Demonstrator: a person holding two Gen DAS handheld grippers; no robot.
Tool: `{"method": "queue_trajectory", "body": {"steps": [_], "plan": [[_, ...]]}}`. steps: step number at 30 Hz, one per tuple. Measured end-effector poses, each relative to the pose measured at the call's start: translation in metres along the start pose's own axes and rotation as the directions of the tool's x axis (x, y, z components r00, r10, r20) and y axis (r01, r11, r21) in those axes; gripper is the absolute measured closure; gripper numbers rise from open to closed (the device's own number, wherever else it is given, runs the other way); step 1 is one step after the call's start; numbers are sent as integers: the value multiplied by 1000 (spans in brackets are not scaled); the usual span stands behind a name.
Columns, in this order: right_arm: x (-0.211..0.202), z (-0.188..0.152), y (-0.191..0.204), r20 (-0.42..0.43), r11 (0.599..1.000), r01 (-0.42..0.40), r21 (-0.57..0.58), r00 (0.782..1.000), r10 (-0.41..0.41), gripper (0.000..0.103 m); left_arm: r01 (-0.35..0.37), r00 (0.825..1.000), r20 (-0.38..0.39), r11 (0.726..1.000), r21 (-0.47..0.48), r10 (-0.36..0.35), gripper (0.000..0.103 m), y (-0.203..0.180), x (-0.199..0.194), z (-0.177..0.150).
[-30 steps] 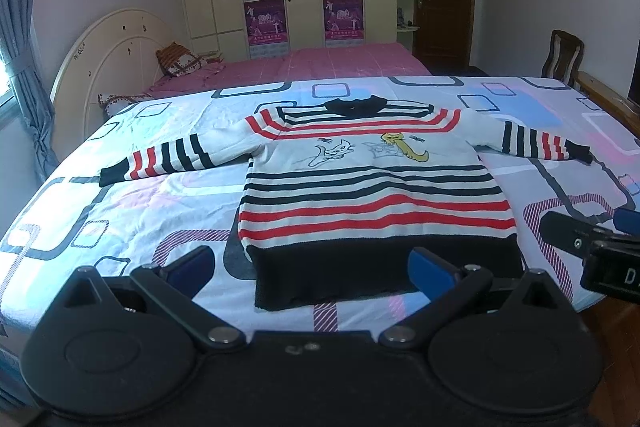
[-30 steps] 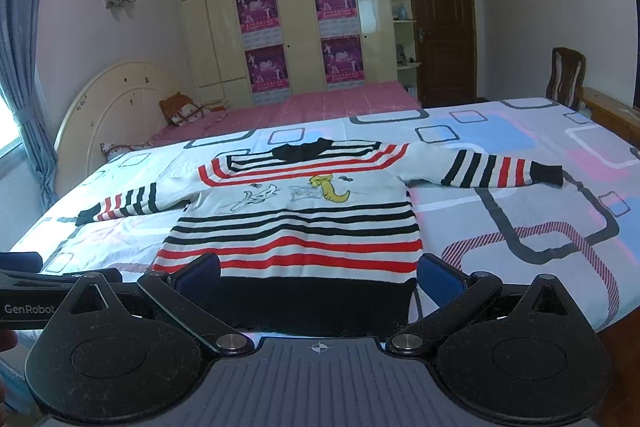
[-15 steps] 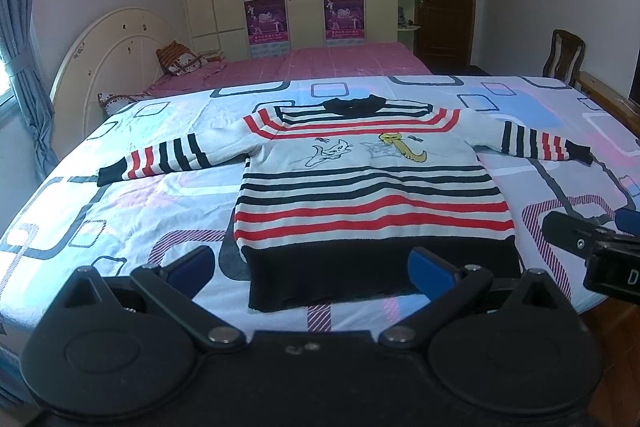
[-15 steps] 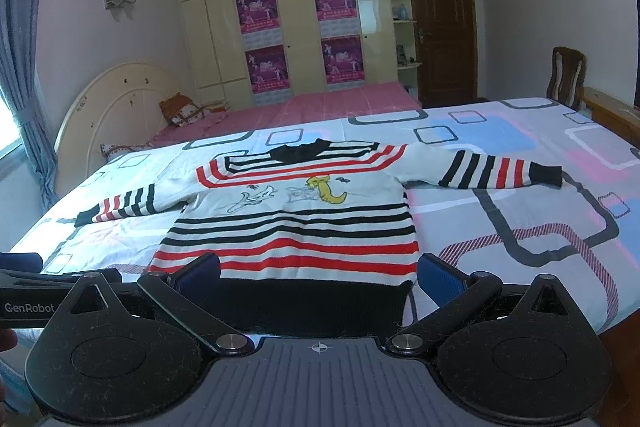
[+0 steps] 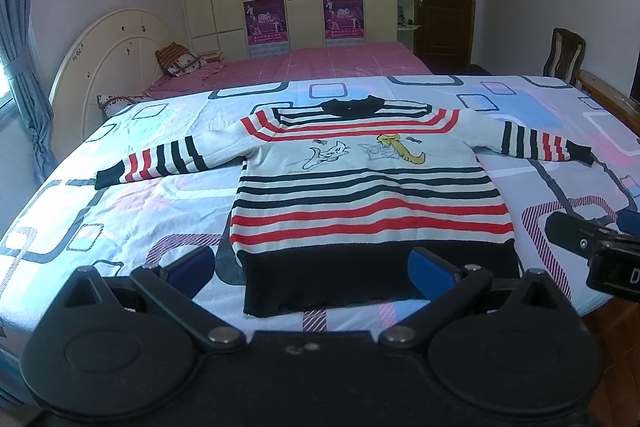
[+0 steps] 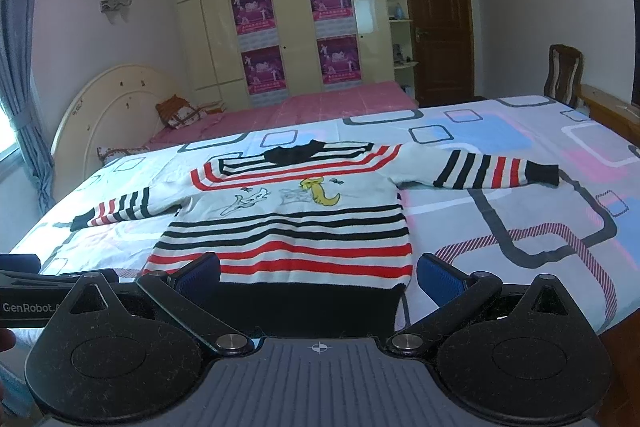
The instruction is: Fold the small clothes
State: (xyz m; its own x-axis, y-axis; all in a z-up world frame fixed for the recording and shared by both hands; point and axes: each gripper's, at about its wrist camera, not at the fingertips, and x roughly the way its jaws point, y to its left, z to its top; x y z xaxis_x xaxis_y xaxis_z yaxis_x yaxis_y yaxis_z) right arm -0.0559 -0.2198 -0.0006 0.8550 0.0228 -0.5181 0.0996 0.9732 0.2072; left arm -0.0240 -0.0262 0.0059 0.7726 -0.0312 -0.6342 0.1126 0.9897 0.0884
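Left wrist view: the striped sweater (image 5: 368, 195) lies flat on the bed (image 5: 120, 211), sleeves spread, hem nearest. The left gripper (image 5: 310, 265) hangs above the hem, fingers apart, holding nothing.

Right wrist view: the right gripper (image 6: 318, 273) is likewise spread and empty. Each should probably pinch a sleeve cleanly, avoiding the bedsheet.

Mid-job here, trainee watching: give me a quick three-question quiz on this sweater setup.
1. True or false: the striped sweater lies flat, both sleeves spread out.
2. Is the left gripper open or shut?
3. Which part of the sweater lies nearest the right gripper: A collar, B black hem, C a cuff?

Key: 1 true. 2 open, holding nothing. 3 B.
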Motion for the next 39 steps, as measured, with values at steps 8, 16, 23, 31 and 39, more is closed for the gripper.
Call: {"method": "queue_trajectory", "body": {"steps": [8,16,23,31,39], "plan": [[4,3,-4,-2,1000,4,4,1000,-4,0,0,1000,-2,1000,2,0,0,-2,1,1],[8,4,-8,-7,1000,5,6,1000,-5,0,-2,1000,-10,1000,-3,2,0,-5,5,7],[14,4,-8,-13,1000,3,5,1000,-2,0,-3,1000,-18,1000,-8,3,0,-2,11,7],[19,4,-5,-19,1000,3,-3,1000,-3,0,-10,1000,-23,1000,-11,9,0,-1,16,8],[24,5,-5,-22,1000,4,-3,1000,-4,0,-23,999,-32,1000,-11,23,0,-1,23,8]]}}
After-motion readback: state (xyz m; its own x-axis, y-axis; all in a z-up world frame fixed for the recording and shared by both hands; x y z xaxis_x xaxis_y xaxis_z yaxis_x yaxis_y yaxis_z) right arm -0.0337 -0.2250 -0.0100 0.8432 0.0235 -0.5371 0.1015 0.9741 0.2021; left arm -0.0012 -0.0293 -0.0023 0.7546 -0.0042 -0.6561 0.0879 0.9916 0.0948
